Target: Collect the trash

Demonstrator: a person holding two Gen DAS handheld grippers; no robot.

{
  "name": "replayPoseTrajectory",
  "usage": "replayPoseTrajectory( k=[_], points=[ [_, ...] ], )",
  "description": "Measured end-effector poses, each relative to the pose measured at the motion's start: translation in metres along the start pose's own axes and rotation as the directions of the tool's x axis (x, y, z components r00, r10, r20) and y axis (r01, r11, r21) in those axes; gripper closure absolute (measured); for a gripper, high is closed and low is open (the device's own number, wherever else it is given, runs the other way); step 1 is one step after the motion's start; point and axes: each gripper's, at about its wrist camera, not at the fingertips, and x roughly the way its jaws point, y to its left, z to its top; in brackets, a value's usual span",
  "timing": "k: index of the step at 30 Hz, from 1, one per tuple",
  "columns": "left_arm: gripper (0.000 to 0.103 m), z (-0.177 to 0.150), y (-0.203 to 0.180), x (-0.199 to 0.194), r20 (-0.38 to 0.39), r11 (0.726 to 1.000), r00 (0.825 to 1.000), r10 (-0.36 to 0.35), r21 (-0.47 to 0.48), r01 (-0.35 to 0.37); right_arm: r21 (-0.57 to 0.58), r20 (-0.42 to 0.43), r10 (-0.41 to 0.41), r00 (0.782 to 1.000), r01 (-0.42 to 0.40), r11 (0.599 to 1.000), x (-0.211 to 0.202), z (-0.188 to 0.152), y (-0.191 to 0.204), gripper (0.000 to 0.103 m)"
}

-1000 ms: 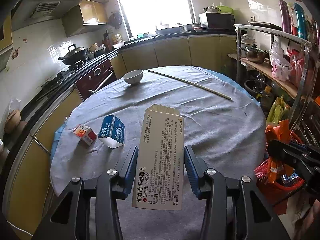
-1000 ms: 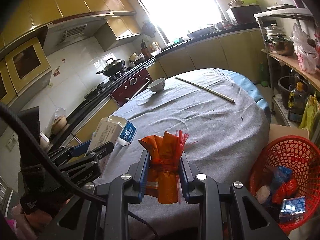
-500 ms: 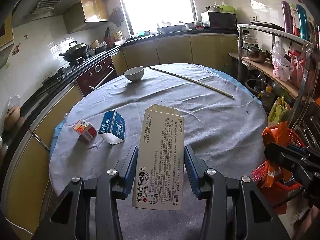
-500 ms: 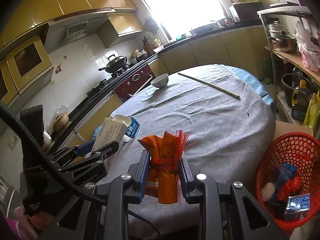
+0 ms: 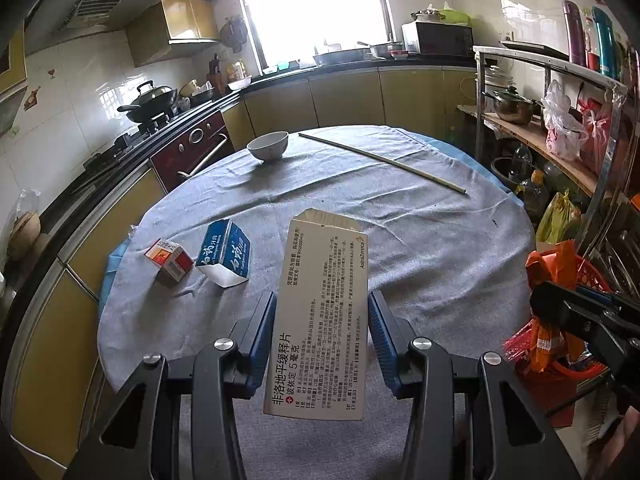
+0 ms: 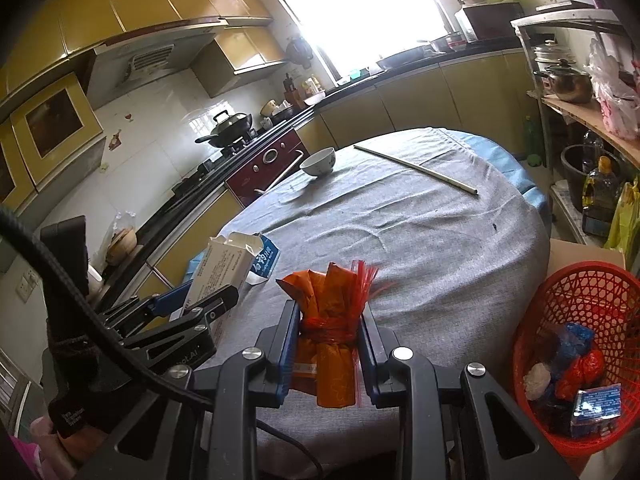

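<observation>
Two boxes (image 5: 204, 258) lay on the counter (image 5: 420, 248); left tongs (image 5: 322, 332) pinched one medicine carton (image 5: 324, 312), right tongs (image 6: 328, 340) one orange wrapper (image 6: 330, 320).

Change noted is slight, framing only. In the left wrist view, the bowl (image 5: 268, 146), the stick (image 5: 380, 160), the red carton (image 5: 170, 260) and the blue carton (image 5: 226, 254) are sitting a little higher in frame than a second ago. The orange wrapper (image 5: 550, 256) at the right edge is edging very slightly inward. In the right wrist view, the table's contents and the red basket (image 6: 580, 292) are drifting up and right. The left gripper (image 6: 200, 300), with its white box (image 6: 224, 268), is shifting a touch further right.
</observation>
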Motion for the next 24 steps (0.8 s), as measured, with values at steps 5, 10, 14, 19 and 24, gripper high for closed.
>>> replayPoseTrajectory(
  k=[5,10,14,19,24],
  points=[
    [0.055,-0.0008,-0.0001,-0.0002,-0.001,1.000,1.000,-0.001,-0.001,0.001,0.002,0.003,0.000,1.000,0.000,1.000,-0.0002,-0.0004,0.0003,0.073],
    [0.055,-0.0008,-0.0001,0.0001,-0.002,1.000,1.000,0.000,0.000,0.000,0.003,0.005,0.000,1.000,0.000,1.000,-0.0001,-0.0009,0.0006,0.073],
    [0.055,-0.0008,-0.0002,0.0000,-0.001,1.000,1.000,0.000,0.002,0.000,0.003,0.007,0.000,1.000,0.000,1.000,-0.0012,-0.0008,0.0011,0.073],
    [0.055,-0.0004,0.0001,0.0005,-0.004,1.000,1.000,-0.002,0.003,0.002,0.004,0.007,0.001,1.000,-0.001,1.000,-0.0012,-0.0006,0.0013,0.073],
    [0.055,-0.0003,-0.0001,0.0005,-0.003,1.000,1.000,0.000,0.002,0.000,0.004,0.005,0.002,1.000,-0.002,1.000,-0.0005,-0.0002,0.0022,0.073]
  ],
)
